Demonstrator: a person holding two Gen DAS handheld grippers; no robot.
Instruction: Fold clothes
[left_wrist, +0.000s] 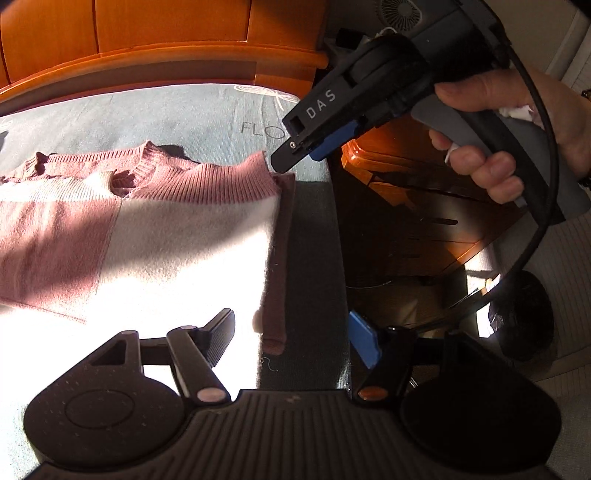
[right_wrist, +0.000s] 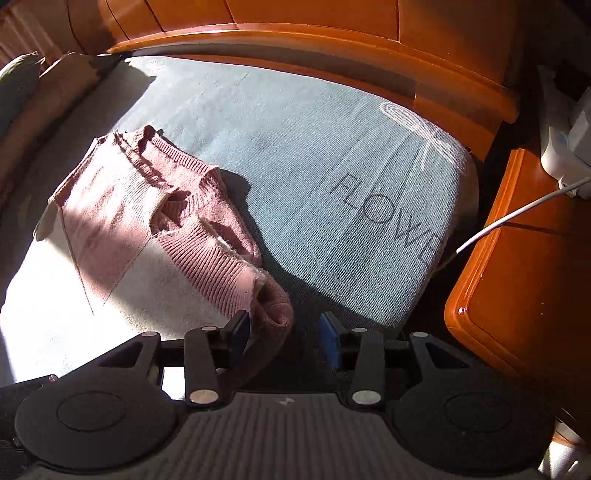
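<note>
A pink and white knitted sweater (left_wrist: 155, 229) lies folded on the grey-blue mattress (left_wrist: 207, 118), its ribbed collar toward the headboard. Its dark pink sleeve (left_wrist: 277, 258) runs along the right side of the fold. My left gripper (left_wrist: 291, 341) is open, with the sleeve cuff (left_wrist: 273, 343) lying loose between its fingers. A hand holds my right gripper (left_wrist: 301, 157) just over the sweater's far right shoulder corner. In the right wrist view the sweater (right_wrist: 155, 229) lies to the left, and my right gripper (right_wrist: 284, 330) stands open around a rolled sleeve fold (right_wrist: 275, 310), with the blue pad (right_wrist: 330, 341) clear of the cloth.
An orange wooden headboard (right_wrist: 295, 37) runs behind the mattress (right_wrist: 332, 177). A wooden nightstand (right_wrist: 517, 277) with a white cable (right_wrist: 517, 210) and a charger (right_wrist: 565, 147) stands close to the bed's right edge. Pillows (right_wrist: 33, 96) lie at the far left.
</note>
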